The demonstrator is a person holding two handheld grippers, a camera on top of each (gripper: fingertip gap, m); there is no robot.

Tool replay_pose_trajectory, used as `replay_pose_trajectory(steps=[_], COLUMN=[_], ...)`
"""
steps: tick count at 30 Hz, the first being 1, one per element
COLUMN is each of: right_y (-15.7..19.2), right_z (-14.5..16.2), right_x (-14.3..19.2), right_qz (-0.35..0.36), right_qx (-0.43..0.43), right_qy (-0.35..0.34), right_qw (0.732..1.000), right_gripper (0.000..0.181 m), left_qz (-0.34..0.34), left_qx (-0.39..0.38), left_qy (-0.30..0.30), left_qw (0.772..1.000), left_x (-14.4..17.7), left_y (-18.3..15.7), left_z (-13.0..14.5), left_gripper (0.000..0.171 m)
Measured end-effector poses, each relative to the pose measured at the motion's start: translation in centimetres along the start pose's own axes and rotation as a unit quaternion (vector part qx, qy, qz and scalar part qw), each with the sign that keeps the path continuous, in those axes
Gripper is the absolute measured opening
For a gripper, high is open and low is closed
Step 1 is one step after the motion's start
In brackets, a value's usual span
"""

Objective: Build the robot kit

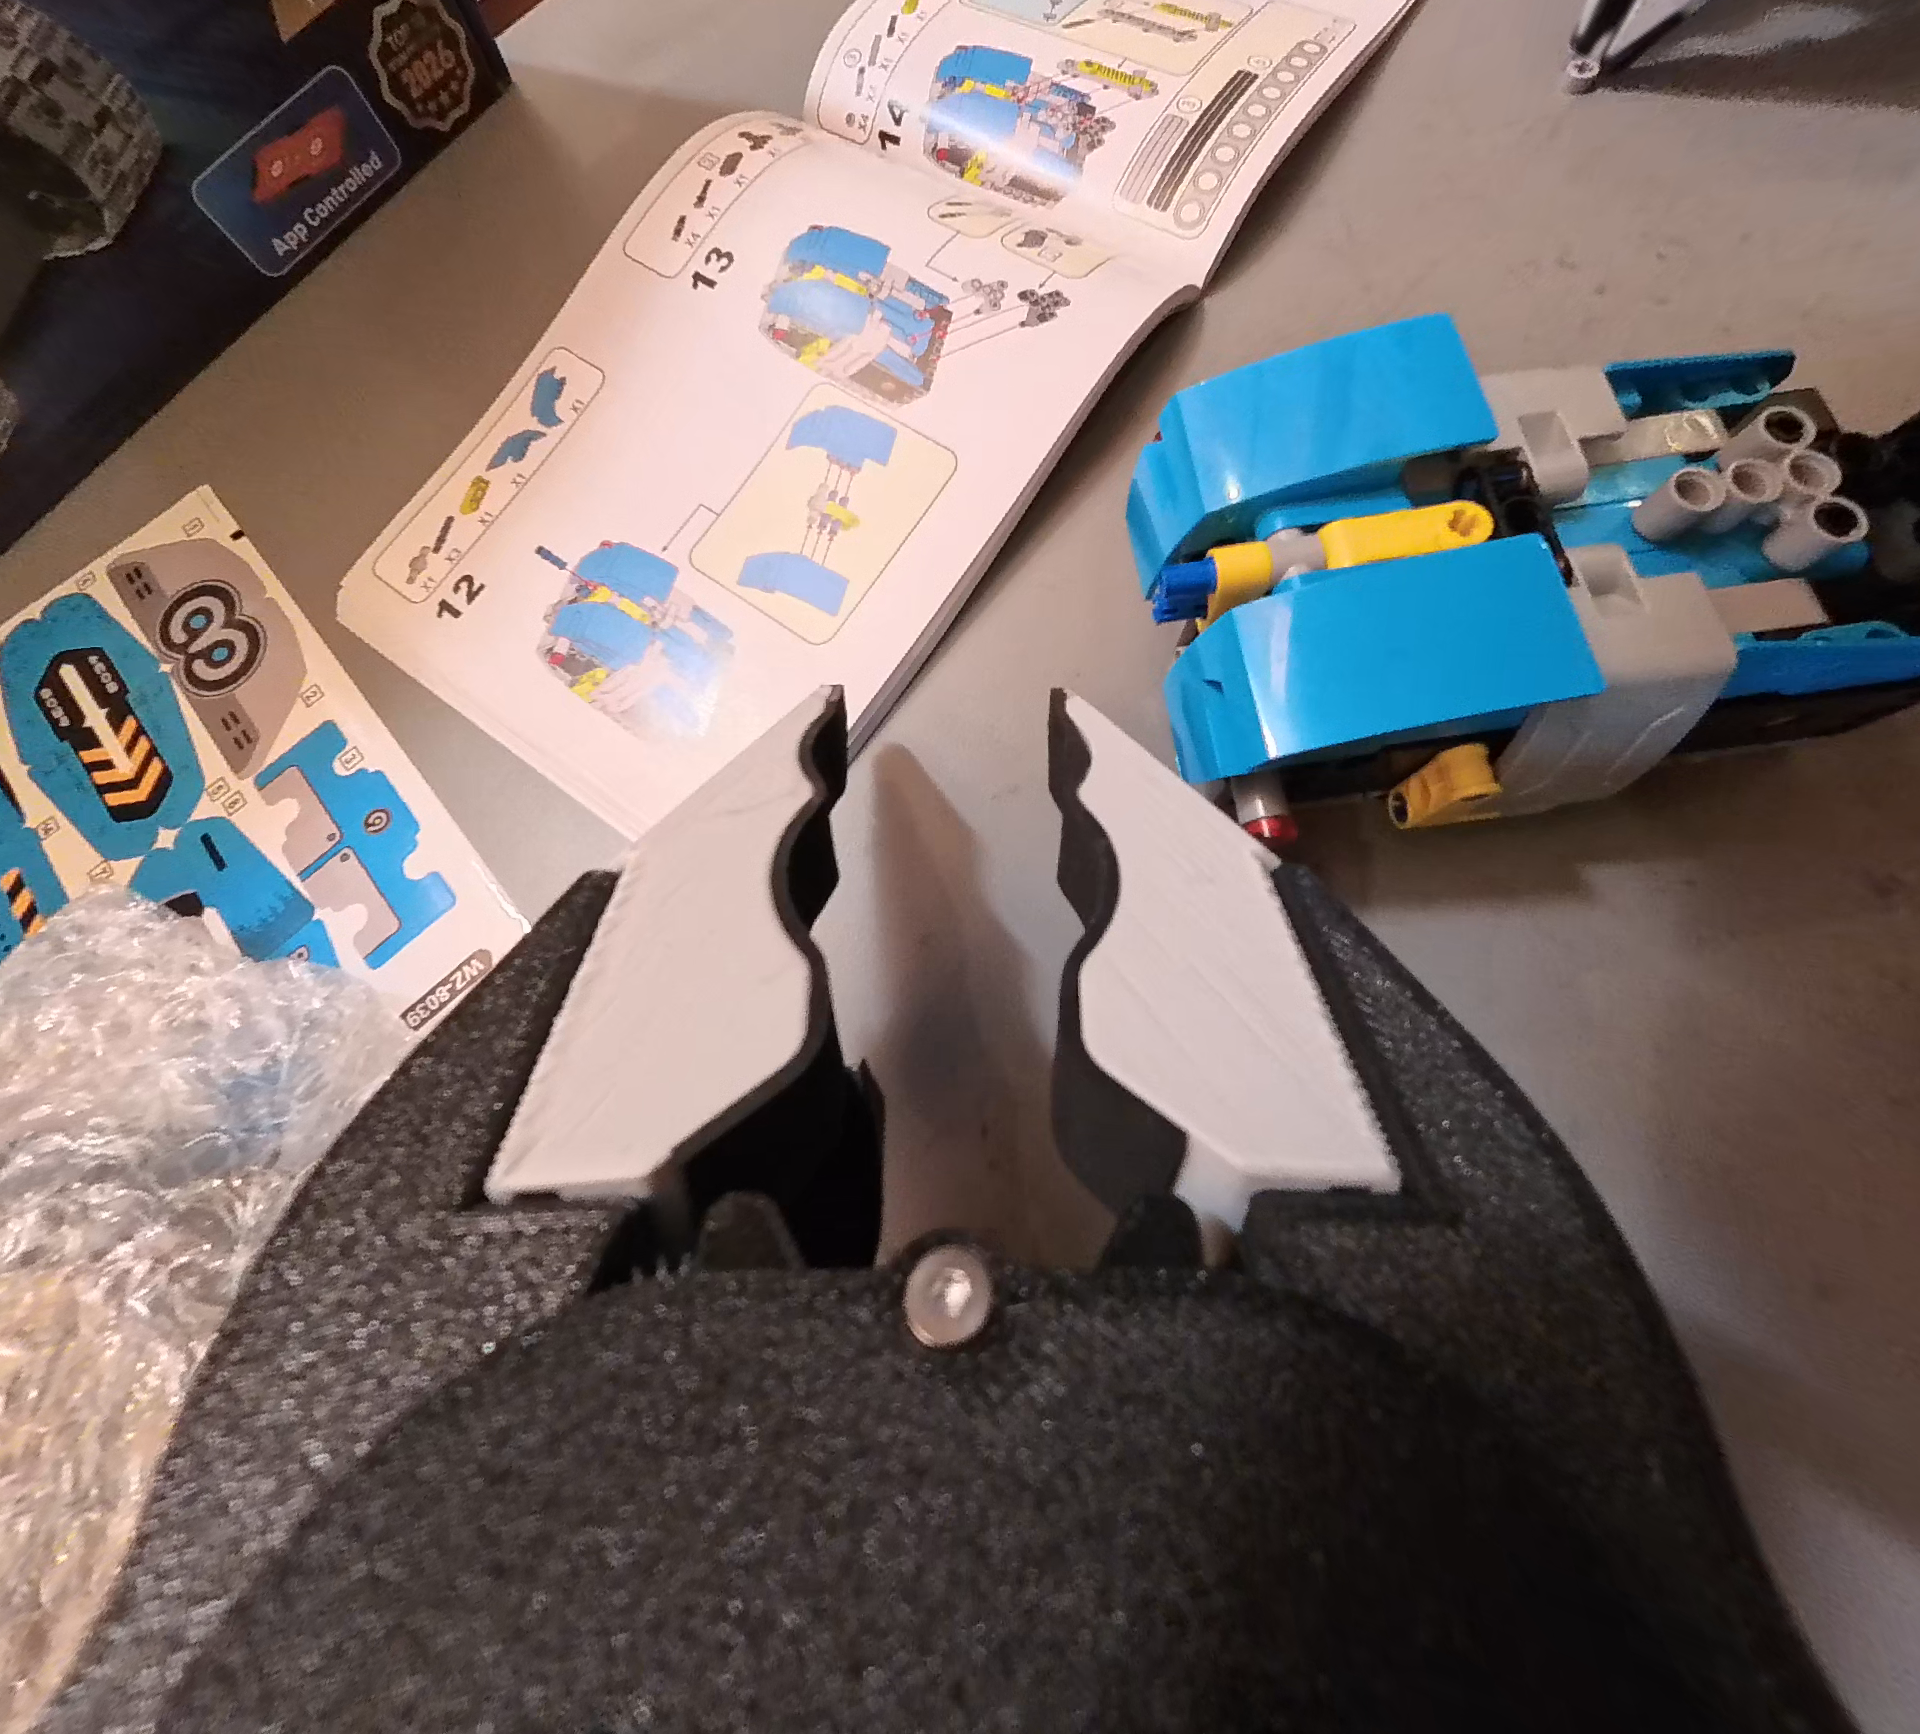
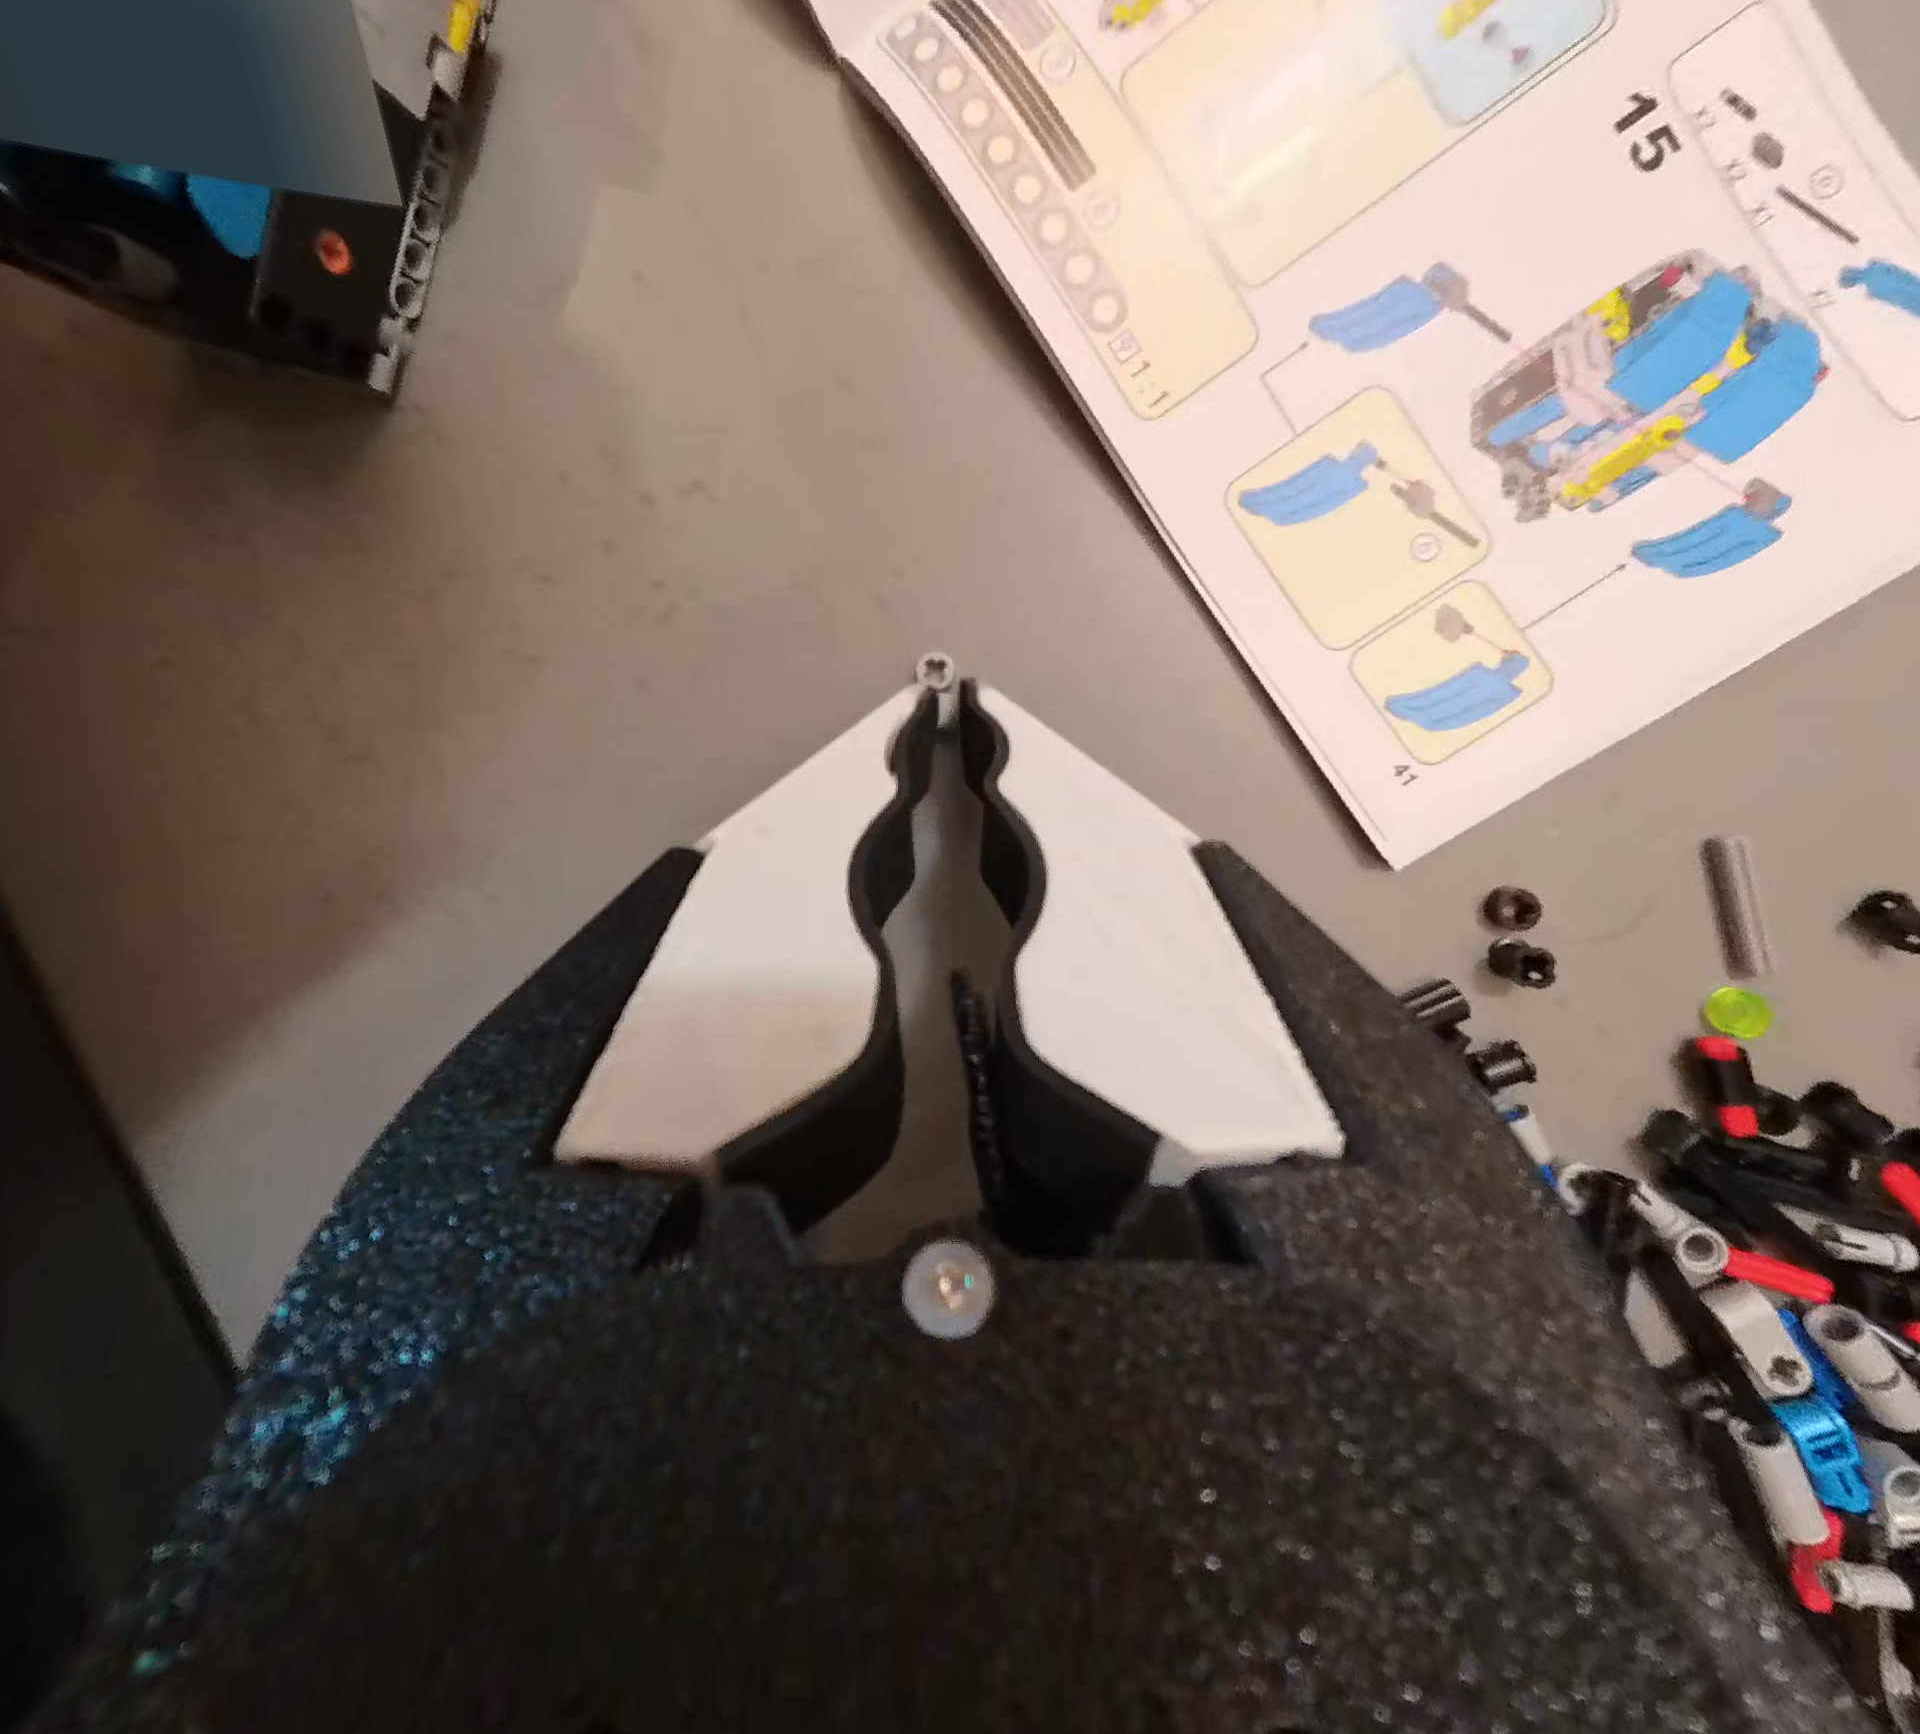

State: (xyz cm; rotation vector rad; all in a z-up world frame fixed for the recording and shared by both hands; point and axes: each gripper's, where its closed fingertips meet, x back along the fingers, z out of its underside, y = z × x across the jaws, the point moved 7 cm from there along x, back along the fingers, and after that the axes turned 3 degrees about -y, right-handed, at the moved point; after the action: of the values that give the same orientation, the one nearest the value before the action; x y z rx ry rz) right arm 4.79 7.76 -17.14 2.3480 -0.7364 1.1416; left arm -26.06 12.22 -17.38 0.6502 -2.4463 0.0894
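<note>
Left wrist view shows the left gripper (image 1: 945, 708) empty, jaws apart, above the grey table (image 1: 1455, 1061), between the open instruction booklet (image 1: 810, 396) and the blue brick-built vehicle (image 1: 1455, 562); a sticker sheet (image 1: 208, 728) lies left. The right gripper (image 2: 940, 687) is closed on a small grey axle pin (image 2: 938, 672), with a heap of loose parts (image 2: 1745, 1248) at its right

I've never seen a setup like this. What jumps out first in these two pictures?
The bright blue brick-built vehicle lies on the grey table, right of the open left gripper. An open instruction booklet sprawls beyond it. The right gripper pinches a small grey pin, with loose parts heaped to its right.
</note>
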Motion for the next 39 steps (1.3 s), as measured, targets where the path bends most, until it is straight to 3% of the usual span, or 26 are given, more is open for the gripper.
replay_pose_trajectory(steps=[6, 8, 12, 14, 16, 18, 22, 27, 39], right_y=[0.0, -0.1, -1.8, -4.4, -8.1, -10.3, -14.7, -16.7, -16.9], right_z=[0.2, 0.3, 0.2, 0.3, 1.1, 2.2, 5.7, 7.4, 7.7], right_x=[0.0, 0.1, 1.7, 3.2, 5.3, 6.7, 8.9, 9.4, 8.8], right_qz=[-0.006, -0.009, 0.028, 0.106, 0.237, 0.296, 0.427, 0.427, 0.402], right_qx=[-0.003, -0.009, -0.025, -0.064, -0.118, -0.15, -0.25, -0.328, -0.346], right_qy=[0.006, 0.003, -0.024, -0.047, -0.057, -0.066, -0.016, -0.03, -0.028], right_qw=[1.0, 1.0, 0.999, 0.991, 0.963, 0.941, 0.869, 0.842, 0.847], right_gripper=[0.005, 0.013, 0.018, 0.018, 0.018, 0.018, 0.018, 0.018, 0.015], left_qz=[0.0, 0.0, 0.0, 0.0, 0.001, 0.0, 0.0, 0.0, 0.0], left_qx=[0.0, 0.0, 0.0, 0.0, 0.0, -0.001, -0.001, -0.002, -0.002], left_qy=[0.001, 0.001, 0.001, 0.001, 0.002, 0.002, 0.002, 0.001, 0.001], left_qw=[1.0, 1.0, 1.0, 1.0, 1.0, 1.0, 1.0, 1.0, 1.0], left_x=[0.0, 0.0, 0.0, 0.0, 0.0, 0.0, 0.0, 0.0, 0.0], left_y=[0.0, 0.0, 0.0, 0.0, 0.0, 0.0, 0.0, 0.0, 0.0], left_z=[0.0, 0.0, 0.0, 0.0, 0.0, 0.0, 0.0, 0.0, 0.0], left_gripper=[0.039, 0.039, 0.039, 0.039, 0.039, 0.039, 0.039, 0.039, 0.039])
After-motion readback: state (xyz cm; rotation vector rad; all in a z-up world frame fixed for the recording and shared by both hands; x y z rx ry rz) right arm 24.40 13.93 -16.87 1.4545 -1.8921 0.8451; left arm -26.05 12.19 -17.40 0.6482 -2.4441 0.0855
